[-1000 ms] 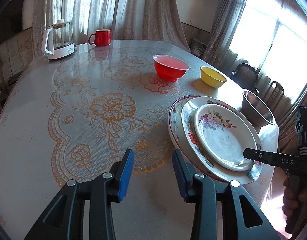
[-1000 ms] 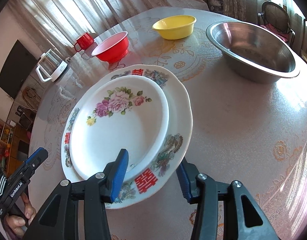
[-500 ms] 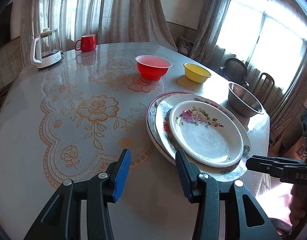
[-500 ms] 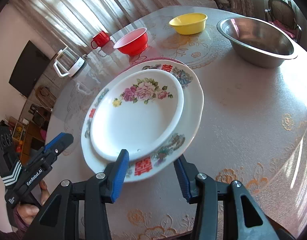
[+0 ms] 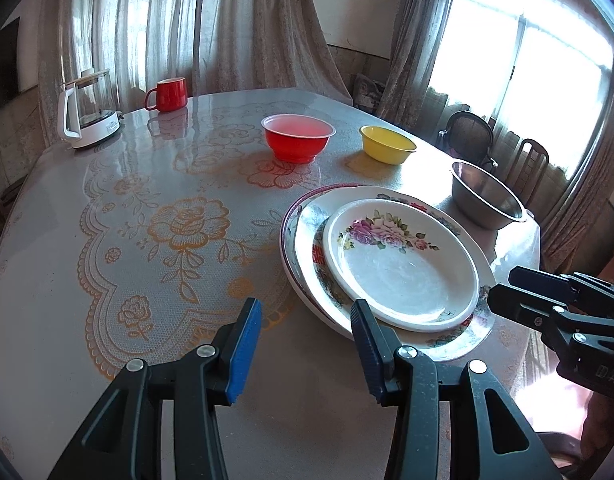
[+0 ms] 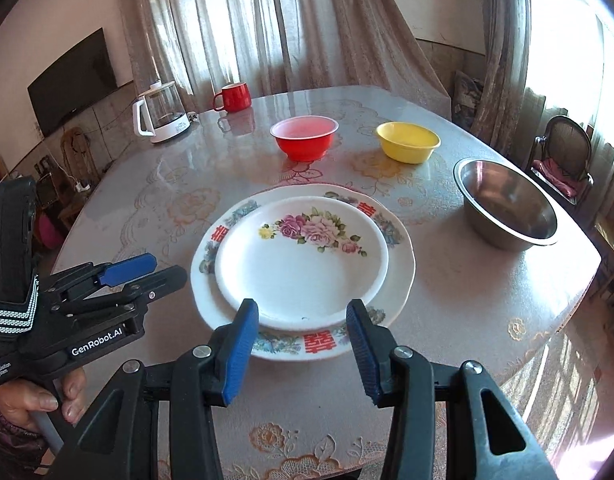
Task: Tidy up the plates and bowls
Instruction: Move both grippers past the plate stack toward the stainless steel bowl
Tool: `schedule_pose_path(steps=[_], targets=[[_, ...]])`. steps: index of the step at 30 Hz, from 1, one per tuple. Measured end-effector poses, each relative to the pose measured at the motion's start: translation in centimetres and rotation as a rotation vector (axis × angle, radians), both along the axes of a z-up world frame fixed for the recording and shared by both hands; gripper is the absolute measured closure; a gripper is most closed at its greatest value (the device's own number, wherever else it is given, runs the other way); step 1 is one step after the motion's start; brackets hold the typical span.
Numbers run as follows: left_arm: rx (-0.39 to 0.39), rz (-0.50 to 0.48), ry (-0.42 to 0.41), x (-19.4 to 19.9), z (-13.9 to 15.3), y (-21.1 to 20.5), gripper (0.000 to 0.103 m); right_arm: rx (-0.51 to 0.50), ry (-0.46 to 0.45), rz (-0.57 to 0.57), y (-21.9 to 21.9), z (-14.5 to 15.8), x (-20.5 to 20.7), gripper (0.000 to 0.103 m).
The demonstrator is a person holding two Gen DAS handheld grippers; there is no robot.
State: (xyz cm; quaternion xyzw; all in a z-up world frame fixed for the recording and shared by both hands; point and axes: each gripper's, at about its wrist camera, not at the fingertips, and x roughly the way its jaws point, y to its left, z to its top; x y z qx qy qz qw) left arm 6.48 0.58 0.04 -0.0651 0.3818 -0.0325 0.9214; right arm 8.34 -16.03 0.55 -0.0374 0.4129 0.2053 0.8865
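Note:
A small floral plate (image 6: 301, 258) (image 5: 401, 264) lies on top of a larger patterned plate (image 6: 399, 268) (image 5: 461, 338); in the left wrist view a red-rimmed plate (image 5: 287, 236) shows beneath both. A red bowl (image 6: 304, 138) (image 5: 297, 138), a yellow bowl (image 6: 408, 142) (image 5: 388, 145) and a steel bowl (image 6: 505, 204) (image 5: 487, 194) stand apart behind them. My right gripper (image 6: 303, 344) is open and empty, just short of the stack's near edge. My left gripper (image 5: 305, 344) is open and empty, left of the stack.
A glass kettle (image 6: 161, 118) and a red mug (image 6: 233, 97) stand at the far left of the round table (image 6: 467, 312). Chairs (image 6: 565, 152) stand beyond the table's right edge. Curtains hang behind.
Both grippers have pulled back and up from the plate stack, staying open. The right gripper, whose fingers were over the stack's near rim, now views the plates from farther away.

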Motion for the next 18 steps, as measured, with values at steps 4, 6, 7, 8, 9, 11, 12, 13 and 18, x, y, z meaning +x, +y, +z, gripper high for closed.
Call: schedule_pose_path(steps=[4,6,7,8,9,11,12,13,18], targets=[[0.014,0.043,-0.015,0.3,0.6,-0.3,0.056,0.012,-0.001,0.029,-0.2,-0.2,1.5,0.057],[0.022,0.058,-0.017,0.6,0.9,-0.8,0.056,0.012,-0.014,0.059,-0.3,-0.1,2.1,0.057],[0.027,0.065,-0.021,0.7,1.0,-1.1,0.056,0.011,-0.023,0.076,-0.3,0.0,2.4,0.057],[0.034,0.075,-0.023,0.8,1.2,-1.4,0.056,0.010,-0.030,0.095,-0.3,0.2,2.6,0.057],[0.040,0.085,-0.025,0.9,1.3,-1.8,0.056,0.009,-0.033,0.115,-0.3,0.2,2.9,0.057],[0.046,0.113,-0.030,1.2,1.5,-2.3,0.056,0.014,-0.029,0.151,-0.5,0.3,3.7,0.057],[0.047,0.129,-0.027,1.4,1.5,-2.6,0.056,0.020,-0.026,0.166,-0.6,0.4,4.1,0.057],[0.047,0.142,-0.025,1.6,1.5,-2.9,0.056,0.022,-0.024,0.183,-0.8,0.4,4.4,0.057],[0.044,0.219,-0.017,2.3,1.5,-4.1,0.056,0.000,-0.022,0.263,-1.5,-0.1,5.8,0.057]])
